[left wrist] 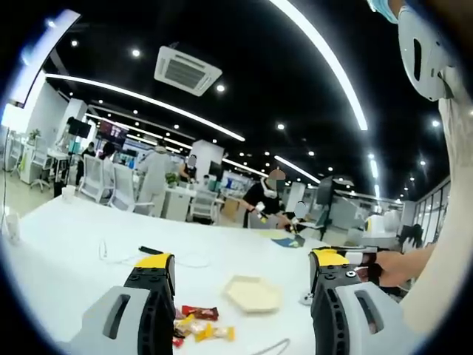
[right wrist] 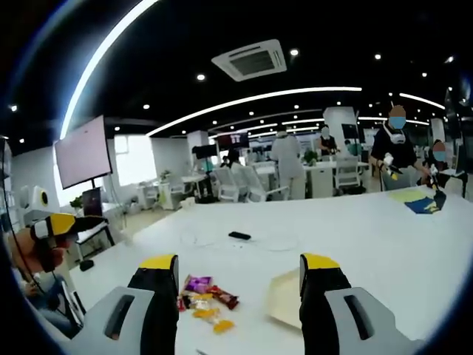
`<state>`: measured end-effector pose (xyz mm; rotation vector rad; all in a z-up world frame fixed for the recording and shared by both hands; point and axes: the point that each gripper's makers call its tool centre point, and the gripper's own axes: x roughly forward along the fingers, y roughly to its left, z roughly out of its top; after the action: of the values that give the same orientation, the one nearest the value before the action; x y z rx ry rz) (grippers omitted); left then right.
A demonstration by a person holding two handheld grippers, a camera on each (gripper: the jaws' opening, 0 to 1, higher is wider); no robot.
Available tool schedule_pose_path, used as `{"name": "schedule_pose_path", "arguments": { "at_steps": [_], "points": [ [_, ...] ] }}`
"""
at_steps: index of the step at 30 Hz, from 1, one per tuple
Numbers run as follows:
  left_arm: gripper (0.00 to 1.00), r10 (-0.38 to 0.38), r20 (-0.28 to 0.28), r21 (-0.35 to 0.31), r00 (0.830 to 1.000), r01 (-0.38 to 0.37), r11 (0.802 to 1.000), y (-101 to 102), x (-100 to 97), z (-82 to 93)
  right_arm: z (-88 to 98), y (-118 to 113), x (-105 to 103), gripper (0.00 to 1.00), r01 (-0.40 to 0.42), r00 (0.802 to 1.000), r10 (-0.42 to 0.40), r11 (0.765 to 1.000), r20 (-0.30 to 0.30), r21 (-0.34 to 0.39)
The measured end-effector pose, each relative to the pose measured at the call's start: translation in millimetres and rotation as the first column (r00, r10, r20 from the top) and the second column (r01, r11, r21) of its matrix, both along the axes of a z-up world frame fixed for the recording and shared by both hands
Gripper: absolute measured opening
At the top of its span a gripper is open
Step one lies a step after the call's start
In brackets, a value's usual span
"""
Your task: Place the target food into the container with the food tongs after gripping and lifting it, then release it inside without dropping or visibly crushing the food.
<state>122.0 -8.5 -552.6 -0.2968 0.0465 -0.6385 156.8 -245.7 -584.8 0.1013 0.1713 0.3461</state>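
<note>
While both grippers hang above a white table (left wrist: 66, 244) in a large open office, nothing is held yet. Seen in the left gripper view, the left gripper (left wrist: 244, 270) has its yellow-tipped jaws spread wide apart and empty. Between them, low on the table, lies a small heap of wrapped snacks (left wrist: 198, 324): a dark red packet on top and yellow and orange wrappers beneath, touching one another. Just to the right of the heap sits a shallow, pale hexagonal container (left wrist: 253, 293), empty. Seen in the right gripper view, the right gripper (right wrist: 238, 270) is likewise parted and empty, with the snacks (right wrist: 207, 299) near its left jaw and the container (right wrist: 284, 296) partly behind its right jaw. A small black object (right wrist: 239, 236) and a thin white cable (right wrist: 199, 237) lie farther back on the table. No food tongs can be made out. The snacks look light, with thin, slick, crinkly wrappers and contents that may crush, so a gentle hold across the middle of one packet's short side seems safest. The dark red packet's long axis runs roughly left to right in the left gripper view; which end is its front is too small to tell.
</note>
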Motion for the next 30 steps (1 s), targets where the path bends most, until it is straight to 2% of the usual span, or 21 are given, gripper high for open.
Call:
{"name": "schedule_pose_path", "arguments": {
  "at_steps": [9, 21, 30],
  "points": [
    [0.74, -0.023, 0.001, 0.003, 1.0, 0.023, 1.0, -6.9, 0.8, 0.9, -2.4, -6.9, -3.3, 0.67, 0.022, 1.0, -0.022, 1.0, -0.007, 0.001],
    [0.75, -0.021, -0.003, -0.006, 1.0, 0.021, 1.0, -8.7, -2.5, 0.9, -0.6, -4.6, -2.9, 0.67, 0.015, 1.0, -0.015, 1.0, -0.004, -0.001],
    [0.72, -0.059, -0.02, -0.016, 0.998, 0.059, 0.998, -18.1, -7.2, -2.8, -5.6, -10.9, -7.8, 0.67, 0.023, 1.0, -0.023, 1.0, -0.017, -0.003]
  ]
}}
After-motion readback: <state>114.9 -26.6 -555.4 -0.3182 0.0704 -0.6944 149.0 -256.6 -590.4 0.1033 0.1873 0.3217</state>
